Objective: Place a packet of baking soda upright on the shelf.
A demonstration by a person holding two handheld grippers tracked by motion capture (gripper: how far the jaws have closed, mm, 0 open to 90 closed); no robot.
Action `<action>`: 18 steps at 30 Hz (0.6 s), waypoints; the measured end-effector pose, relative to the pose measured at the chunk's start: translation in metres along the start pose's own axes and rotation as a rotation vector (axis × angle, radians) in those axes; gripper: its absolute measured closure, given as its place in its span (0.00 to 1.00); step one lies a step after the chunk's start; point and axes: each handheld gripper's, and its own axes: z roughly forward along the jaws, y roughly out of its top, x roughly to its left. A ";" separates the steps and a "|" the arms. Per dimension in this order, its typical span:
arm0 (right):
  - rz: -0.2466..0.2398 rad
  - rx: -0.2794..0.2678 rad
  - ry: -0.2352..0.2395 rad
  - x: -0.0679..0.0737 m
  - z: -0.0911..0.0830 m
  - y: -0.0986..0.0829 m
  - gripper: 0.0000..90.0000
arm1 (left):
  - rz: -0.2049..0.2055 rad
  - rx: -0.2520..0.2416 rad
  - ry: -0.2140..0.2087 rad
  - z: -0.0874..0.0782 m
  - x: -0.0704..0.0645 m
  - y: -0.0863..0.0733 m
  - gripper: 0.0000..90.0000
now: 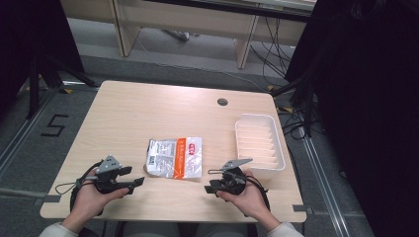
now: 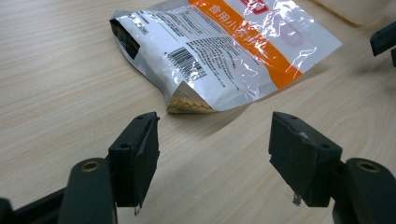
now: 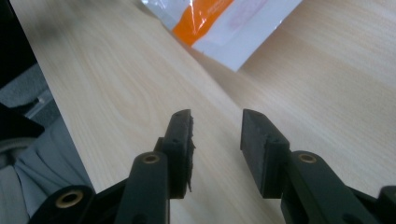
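Here, the left claw (image 2: 215, 158) stood wide apart, empty, with the foil packet (image 2: 219, 51) flat on the worktop (image 2: 60, 93) just ahead of it. The right claw (image 3: 216, 140) was narrowly parted, empty, the packet ahead.

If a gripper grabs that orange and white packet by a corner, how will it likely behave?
The packet is glossy crinkled film, so it will probably flop and may slip between the pads. It lies nearly flat on the table, suggesting it is light. Its gusseted corner lifts slightly, likely the easiest edge to pinch.
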 end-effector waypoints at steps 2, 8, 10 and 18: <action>0.008 -0.010 -0.001 0.000 0.001 0.001 0.71 | 0.008 -0.002 -0.007 0.001 0.000 0.000 0.36; 0.045 -0.046 -0.018 -0.002 0.012 0.011 0.68 | 0.029 -0.004 -0.019 0.002 -0.002 0.000 0.37; 0.062 -0.036 -0.013 -0.005 0.012 0.016 0.68 | 0.025 -0.002 -0.016 0.002 -0.002 0.000 0.37; 0.144 -0.070 0.031 -0.015 0.023 0.030 0.59 | 0.027 0.000 -0.022 0.003 -0.003 0.001 0.37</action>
